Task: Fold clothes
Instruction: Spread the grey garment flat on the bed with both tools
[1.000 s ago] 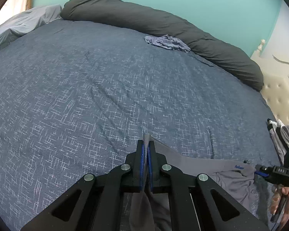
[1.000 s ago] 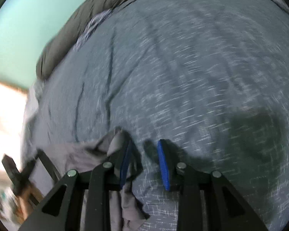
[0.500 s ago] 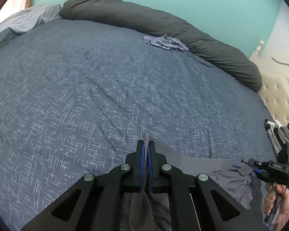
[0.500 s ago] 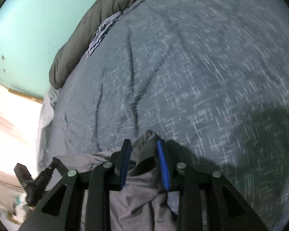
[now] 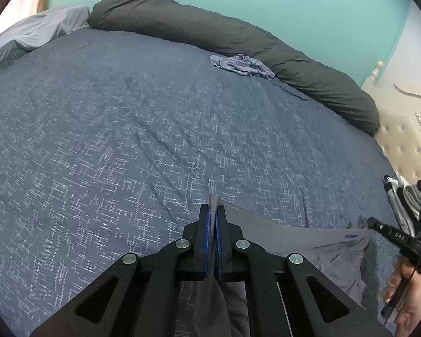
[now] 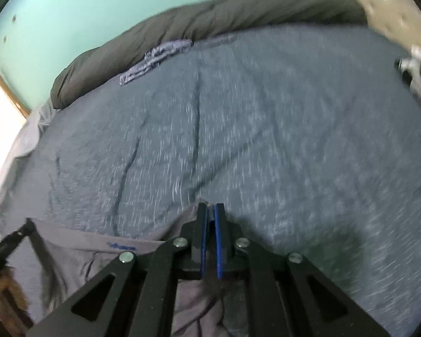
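A thin grey jersey garment with a small blue logo at its band (image 5: 300,238) hangs stretched between the two tools, low over the near edge of the bed's blue cross-hatched quilt (image 5: 126,140). The left gripper (image 5: 212,224) has its blue-lined jaws pressed together on one corner of the cloth, a tuft poking up past the tips. The right gripper (image 6: 210,219) has its jaws nearly together on the opposite corner, with grey fabric pinched between the pads (that view is smeared, so how deep the bite goes is hard to say).

The cloth looks light, limp and somewhat stretchy: the top band pulls into a fairly straight line between the two holds while the rest sags and bunches below. It should drape wherever it is laid and will not keep a crease unaided, so smoothing it flat on the quilt first seems wise. The band corners look like the best places to hold, since the doubled hem gives the pads more to grip than the single slippery layer lower down.

A crumpled blue-grey garment (image 5: 241,66) lies far off against the long dark grey bolster pillow (image 5: 238,39).
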Demonstrator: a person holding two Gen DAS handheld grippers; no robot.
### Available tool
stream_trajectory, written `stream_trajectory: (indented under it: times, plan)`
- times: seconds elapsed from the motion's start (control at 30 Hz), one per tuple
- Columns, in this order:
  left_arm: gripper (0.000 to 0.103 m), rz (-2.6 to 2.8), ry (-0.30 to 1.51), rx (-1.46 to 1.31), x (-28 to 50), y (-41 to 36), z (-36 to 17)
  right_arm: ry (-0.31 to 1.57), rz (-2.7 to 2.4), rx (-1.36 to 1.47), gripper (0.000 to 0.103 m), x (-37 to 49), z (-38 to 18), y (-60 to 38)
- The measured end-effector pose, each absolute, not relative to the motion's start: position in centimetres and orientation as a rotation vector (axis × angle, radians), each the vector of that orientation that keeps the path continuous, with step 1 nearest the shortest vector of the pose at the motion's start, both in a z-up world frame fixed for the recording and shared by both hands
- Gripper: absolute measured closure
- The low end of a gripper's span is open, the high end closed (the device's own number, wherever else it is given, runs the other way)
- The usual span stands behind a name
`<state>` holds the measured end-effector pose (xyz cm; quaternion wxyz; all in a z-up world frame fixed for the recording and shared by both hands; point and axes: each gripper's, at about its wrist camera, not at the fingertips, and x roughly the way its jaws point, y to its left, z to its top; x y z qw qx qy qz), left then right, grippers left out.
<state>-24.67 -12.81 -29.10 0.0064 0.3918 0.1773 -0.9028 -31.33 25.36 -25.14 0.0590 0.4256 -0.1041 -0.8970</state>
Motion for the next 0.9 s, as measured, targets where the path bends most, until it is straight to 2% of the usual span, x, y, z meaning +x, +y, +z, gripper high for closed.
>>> stream_trajectory:
  times: [0.2, 0.33, 0.5, 0.63, 0.9]
  plan:
    - [0.099, -2.857, 0.576, 1.168, -24.3, -12.9, -28.2, 0.005, -2.846, 1.213, 0.099, -31.1, -23.7, 23.2]
    - [0.099, -2.835, 0.590, 1.212, -24.6, -13.0, -29.2, 0.364, -2.881, 1.245, 0.099, -31.1, -25.1, 21.1]
    - [0.099, -2.810, 0.611, 1.241, -24.8, -13.4, -29.9, 0.163, -2.786, 1.399, 0.099, -33.2, -28.0, 22.7]
    - [0.099, -2.805, 0.628, 1.262, -25.0, -13.4, -30.3, -0.094, -2.743, 1.446, 0.098, -34.0, -28.9, 25.3]
    - [0.099, -2.803, 0.622, 1.242, -24.7, -13.7, -30.2, -0.388, -2.777, 1.343, 0.095, -33.5, -27.3, 28.8]
